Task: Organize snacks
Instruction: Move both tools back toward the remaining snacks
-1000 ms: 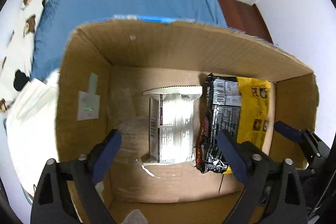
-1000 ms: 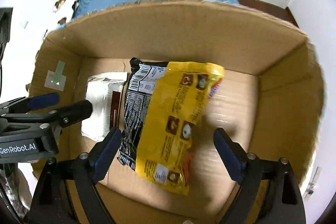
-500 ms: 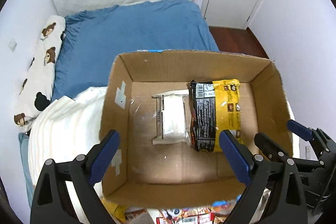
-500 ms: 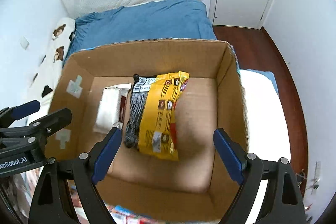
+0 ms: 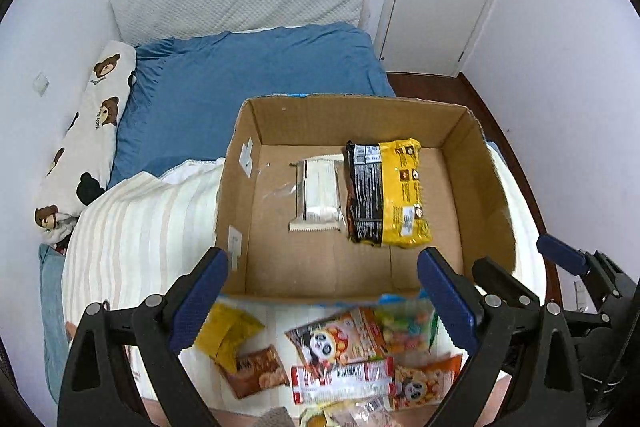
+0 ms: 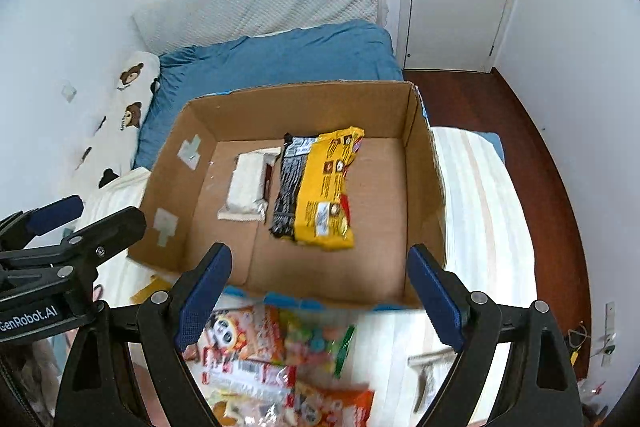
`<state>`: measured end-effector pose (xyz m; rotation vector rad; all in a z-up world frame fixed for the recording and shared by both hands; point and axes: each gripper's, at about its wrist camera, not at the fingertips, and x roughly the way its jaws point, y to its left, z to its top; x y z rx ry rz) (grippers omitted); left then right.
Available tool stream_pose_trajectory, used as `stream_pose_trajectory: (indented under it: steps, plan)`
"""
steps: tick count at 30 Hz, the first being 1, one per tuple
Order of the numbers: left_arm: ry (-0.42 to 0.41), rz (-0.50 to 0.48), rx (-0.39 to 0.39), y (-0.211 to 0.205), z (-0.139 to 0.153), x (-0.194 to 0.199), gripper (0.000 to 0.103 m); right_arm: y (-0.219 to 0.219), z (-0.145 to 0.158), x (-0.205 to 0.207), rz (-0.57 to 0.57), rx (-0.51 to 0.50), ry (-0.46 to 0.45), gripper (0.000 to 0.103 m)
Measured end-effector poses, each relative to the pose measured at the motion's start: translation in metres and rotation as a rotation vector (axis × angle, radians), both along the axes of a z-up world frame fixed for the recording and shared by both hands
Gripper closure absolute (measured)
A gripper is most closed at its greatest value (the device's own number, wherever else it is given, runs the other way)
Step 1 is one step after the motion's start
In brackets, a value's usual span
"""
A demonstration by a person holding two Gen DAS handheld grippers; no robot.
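Claws, both the left claw [image 5: 320,301] and the right claw [image 6: 320,293], stand apart and empty above the loose snacks [image 5: 352,355] on the bed before the cardboard box [image 5: 486,187], so each should lower straight onto one packet and clamp it by its middle.

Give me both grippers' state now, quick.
Left gripper: open, holding nothing.
Right gripper: open, holding nothing.
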<state>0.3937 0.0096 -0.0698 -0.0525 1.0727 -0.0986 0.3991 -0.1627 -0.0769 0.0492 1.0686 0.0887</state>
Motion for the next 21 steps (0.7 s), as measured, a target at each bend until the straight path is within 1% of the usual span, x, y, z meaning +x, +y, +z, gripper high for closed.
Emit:
stream_pose_trajectory:
  steps: [5, 7, 10, 13, 18, 21]
  plan:
    - [0.006, 0.006, -0.007, 0.004, 0.002, -0.028, 0.006, 0.002, -0.003, -0.032, -0.002, 0.034, 0.017, 0.012]
    - [0.026, 0.018, -0.014, 0.008, -0.004, -0.038, 0.006, 0.001, -0.010, -0.044, -0.004, 0.047, 0.038, 0.012]
    - [0.061, 0.038, -0.019, 0.016, -0.022, -0.055, 0.006, -0.002, -0.030, -0.064, -0.018, 0.068, 0.087, 0.012]
    - [0.106, 0.055, 0.002, 0.023, -0.051, -0.074, 0.006, -0.008, -0.062, -0.081, -0.048, 0.095, 0.151, 0.012]
    - [0.234, 0.080, 0.030, 0.036, -0.113, -0.101, 0.006, -0.025, -0.126, -0.109, -0.132, 0.132, 0.283, 0.012]
    - [0.292, 0.092, 0.043, 0.041, -0.141, -0.113, 0.006, -0.034, -0.157, -0.118, -0.185, 0.145, 0.338, 0.012]
